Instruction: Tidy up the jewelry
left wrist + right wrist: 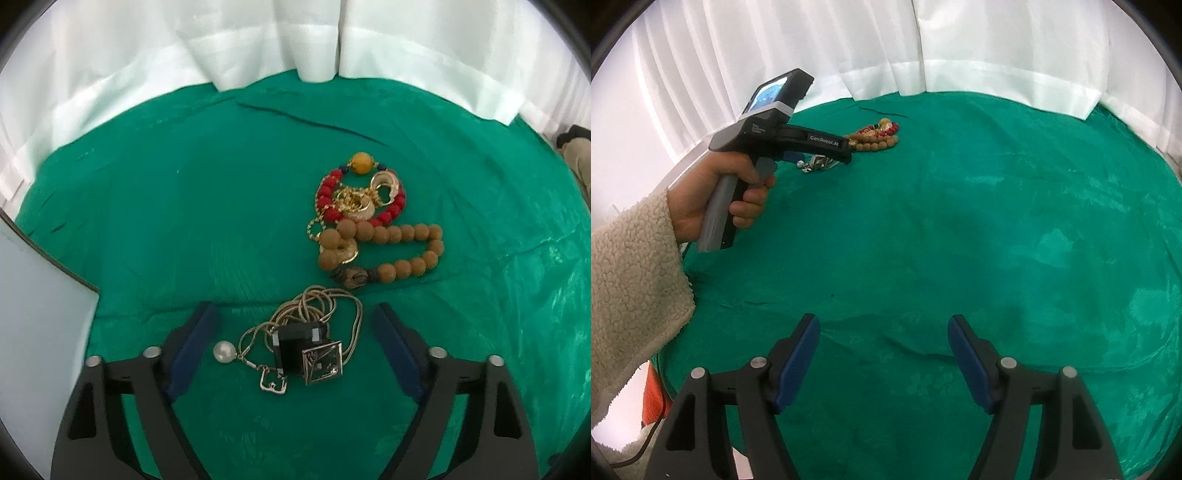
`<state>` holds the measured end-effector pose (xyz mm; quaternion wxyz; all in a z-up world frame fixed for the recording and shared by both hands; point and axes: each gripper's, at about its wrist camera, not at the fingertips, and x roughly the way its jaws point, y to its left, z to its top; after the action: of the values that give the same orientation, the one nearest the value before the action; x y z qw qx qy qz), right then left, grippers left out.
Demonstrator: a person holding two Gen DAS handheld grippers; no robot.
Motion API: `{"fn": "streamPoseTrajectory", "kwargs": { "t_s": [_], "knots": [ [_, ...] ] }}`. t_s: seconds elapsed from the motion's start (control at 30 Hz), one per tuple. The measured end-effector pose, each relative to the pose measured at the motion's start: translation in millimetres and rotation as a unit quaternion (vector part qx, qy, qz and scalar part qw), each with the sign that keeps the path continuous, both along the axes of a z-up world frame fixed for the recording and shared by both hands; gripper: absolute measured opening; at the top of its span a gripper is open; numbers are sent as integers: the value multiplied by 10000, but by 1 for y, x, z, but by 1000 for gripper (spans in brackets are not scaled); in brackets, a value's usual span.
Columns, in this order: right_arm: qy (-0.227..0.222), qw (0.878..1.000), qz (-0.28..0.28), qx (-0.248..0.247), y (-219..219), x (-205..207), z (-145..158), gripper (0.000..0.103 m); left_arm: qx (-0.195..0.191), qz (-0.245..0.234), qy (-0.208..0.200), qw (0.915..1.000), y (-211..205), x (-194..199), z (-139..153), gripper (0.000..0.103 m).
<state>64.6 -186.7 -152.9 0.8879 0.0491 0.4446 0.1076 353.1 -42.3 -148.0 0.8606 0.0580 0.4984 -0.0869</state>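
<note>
My left gripper (295,314) is open, its blue pads on either side of a gold chain necklace (321,310) with a black square pendant (301,341), a pearl (224,351) and a gold buckle charm. Beyond it lie a tan wooden bead bracelet (402,245) and a red bead necklace with a yellow bead (364,163), tangled with gold pieces (364,201). My right gripper (884,325) is open and empty over bare green cloth. The right wrist view shows the left gripper's body (783,142) held over the jewelry pile (877,136).
A green cloth (960,229) covers the table. White curtains (258,40) hang behind it. A white flat panel (37,314) sits at the left edge in the left wrist view. The person's fleece sleeve (631,280) is at the left.
</note>
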Motion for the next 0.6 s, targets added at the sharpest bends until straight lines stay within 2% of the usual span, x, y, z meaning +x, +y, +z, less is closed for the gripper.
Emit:
{"fn": "streamPoseTrajectory", "kwargs": {
  "t_s": [0.03, 0.1, 0.2, 0.53, 0.57, 0.6],
  "knots": [
    [-6, 10000, -7, 20, 0, -1, 0, 73, -11, -6, -49, 10000, 0, -1, 0, 74],
    [-41, 10000, -22, 23, 0, -2, 2, 73, -25, -24, -120, 9999, 0, -2, 3, 51],
    [-78, 9999, -68, 29, 0, -5, 4, 73, 35, -43, -112, 9999, 0, -1, 5, 27],
    [-86, 9997, -186, 102, -11, -10, 4, 73, -163, 120, 157, 9997, 20, -40, 13, 23],
    [-84, 9997, -192, 106, -11, -10, 4, 73, -204, 136, 195, 9995, 24, -47, 15, 19],
    [-84, 9997, -194, 111, -10, -10, 5, 73, -268, 132, 218, 9993, 28, -55, 16, 9]
  ]
}}
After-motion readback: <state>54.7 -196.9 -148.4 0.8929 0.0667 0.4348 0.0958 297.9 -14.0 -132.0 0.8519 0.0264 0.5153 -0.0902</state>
